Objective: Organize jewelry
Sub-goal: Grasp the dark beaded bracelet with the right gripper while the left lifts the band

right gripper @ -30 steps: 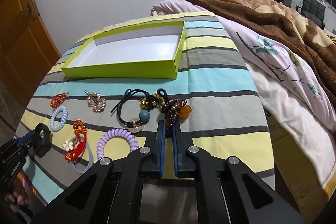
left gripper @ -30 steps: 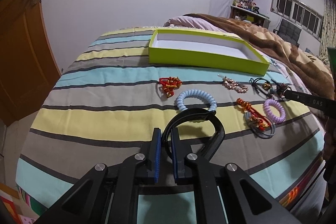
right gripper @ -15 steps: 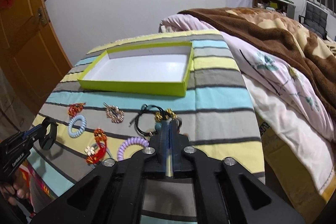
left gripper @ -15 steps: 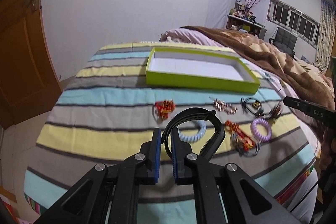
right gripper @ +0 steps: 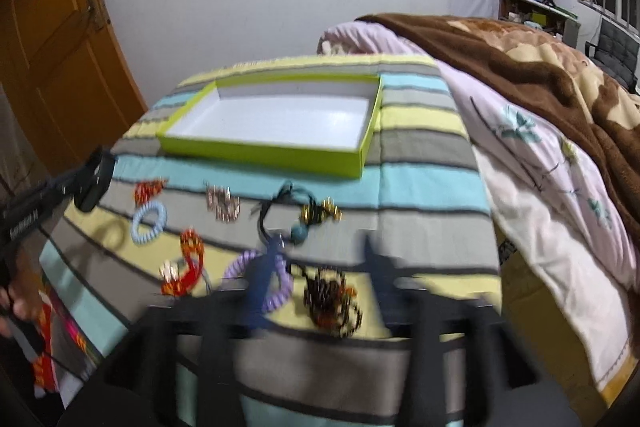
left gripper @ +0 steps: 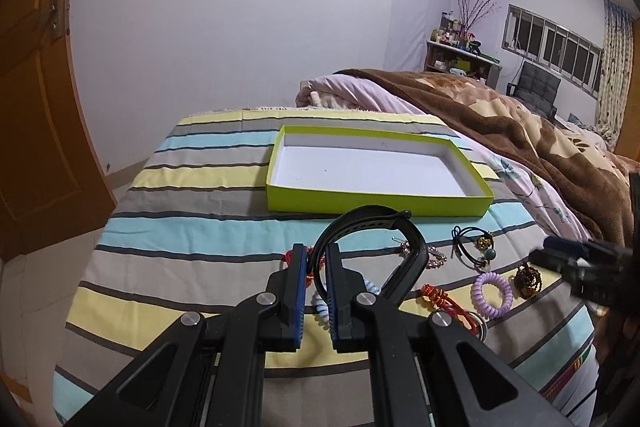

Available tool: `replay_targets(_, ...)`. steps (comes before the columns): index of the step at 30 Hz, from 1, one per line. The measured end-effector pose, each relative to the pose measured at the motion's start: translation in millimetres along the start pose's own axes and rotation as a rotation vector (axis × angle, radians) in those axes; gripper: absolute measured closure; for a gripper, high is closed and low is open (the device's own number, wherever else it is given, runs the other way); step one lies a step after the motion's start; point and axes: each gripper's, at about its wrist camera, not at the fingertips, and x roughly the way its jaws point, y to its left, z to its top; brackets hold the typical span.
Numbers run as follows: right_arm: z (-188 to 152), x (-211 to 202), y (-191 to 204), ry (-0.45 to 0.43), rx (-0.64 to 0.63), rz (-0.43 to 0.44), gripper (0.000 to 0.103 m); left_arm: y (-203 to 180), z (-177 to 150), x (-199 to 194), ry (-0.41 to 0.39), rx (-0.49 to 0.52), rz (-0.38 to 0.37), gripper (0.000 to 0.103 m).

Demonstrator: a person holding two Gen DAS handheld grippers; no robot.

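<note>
While the left gripper (left gripper: 316,283) pinches a black band (left gripper: 372,223) above the striped bedspread (left gripper: 192,195), the blurred right gripper (right gripper: 320,267) hangs spread over a beaded bracelet (right gripper: 330,297); hair ties lie before the empty green box (left gripper: 376,205).

The left gripper (left gripper: 315,291) grips a black band (left gripper: 370,227) – lifted before the green box (left gripper: 376,205), trinkets nearer.

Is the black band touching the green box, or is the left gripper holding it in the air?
Cannot tell. In the left wrist view the black band, gripped by the left gripper, overlaps the green box wall; the depth is unclear.
</note>
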Motion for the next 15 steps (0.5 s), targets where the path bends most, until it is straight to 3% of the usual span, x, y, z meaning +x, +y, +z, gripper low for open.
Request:
replay_targets(6, -17, 21, -5, 0.077, 0.029, -0.005, 0.047, -4, -3, 5, 0.017, 0.009, -0.004, 0.094)
replay_targets(8, -18, 21, -8, 0.068, 0.044, -0.014, 0.058, -4, -4, 6, 0.019, 0.01, -0.001, 0.094)
replay_targets(9, -18, 21, -9, 0.07, 0.045, -0.02, 0.07, -4, -4, 6, 0.021, 0.009, 0.0, 0.094)
replay_targets(15, -17, 17, -8, 0.067, 0.034, -0.029, 0.077, -4, -1, 9, 0.026, 0.005, -0.003, 0.094)
